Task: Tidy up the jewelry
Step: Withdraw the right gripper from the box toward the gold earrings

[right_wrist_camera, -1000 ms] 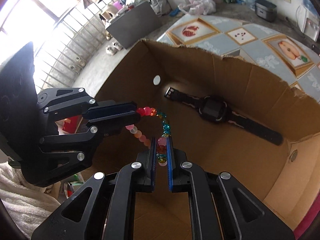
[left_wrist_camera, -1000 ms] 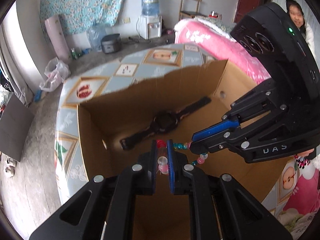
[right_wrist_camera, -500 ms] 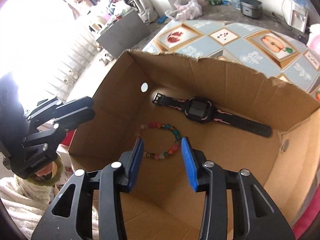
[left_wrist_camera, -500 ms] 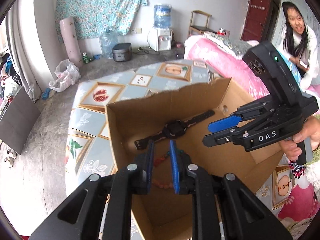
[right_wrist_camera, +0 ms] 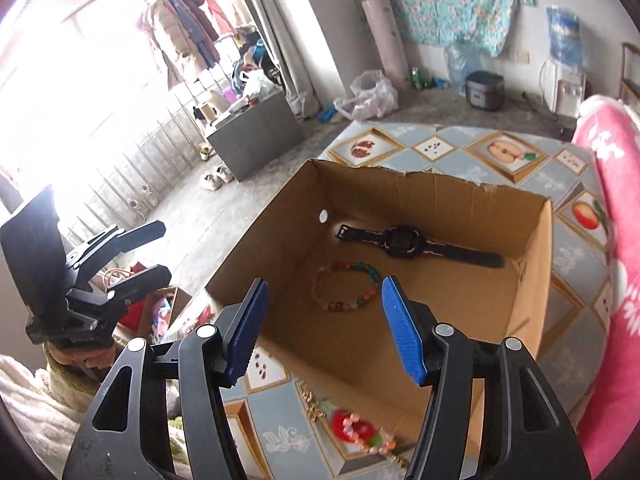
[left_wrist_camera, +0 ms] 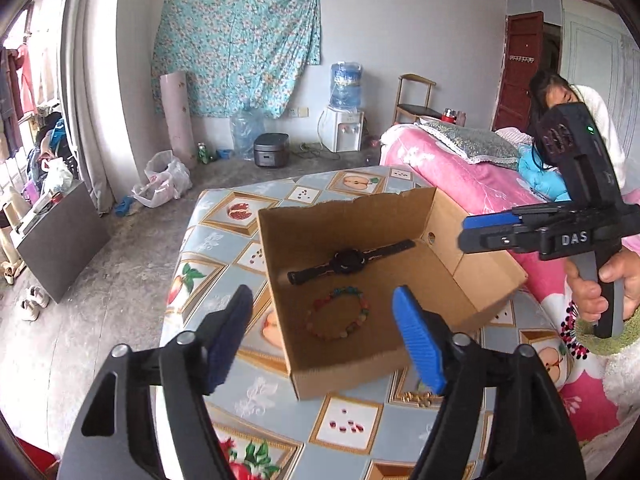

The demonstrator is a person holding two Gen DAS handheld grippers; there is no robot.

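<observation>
Left tongs (left_wrist_camera: 322,328): just opened, jaws wide, nothing between them.
Right tongs (right_wrist_camera: 322,330): also just opened, empty.
Bead bracelet (left_wrist_camera: 338,313): we see it flat on the cardboard box (left_wrist_camera: 496,276) floor, beside the watch (left_wrist_camera: 350,261).
Next piece: we judge the gold chain (right_wrist_camera: 314,402), on the worktop (left_wrist_camera: 224,240) just outside the box's near wall, below both tongs, long axis unclear.

The left gripper (left_wrist_camera: 322,334) has its body cut off at 6 o'clock in its own view, and so has the right gripper (right_wrist_camera: 322,326) in its own. A gold chain (left_wrist_camera: 420,399) on the worktop (left_wrist_camera: 224,248) is half hidden behind a finger. Small pink jewelry (right_wrist_camera: 362,432) at 6 o'clock is blurred.
</observation>
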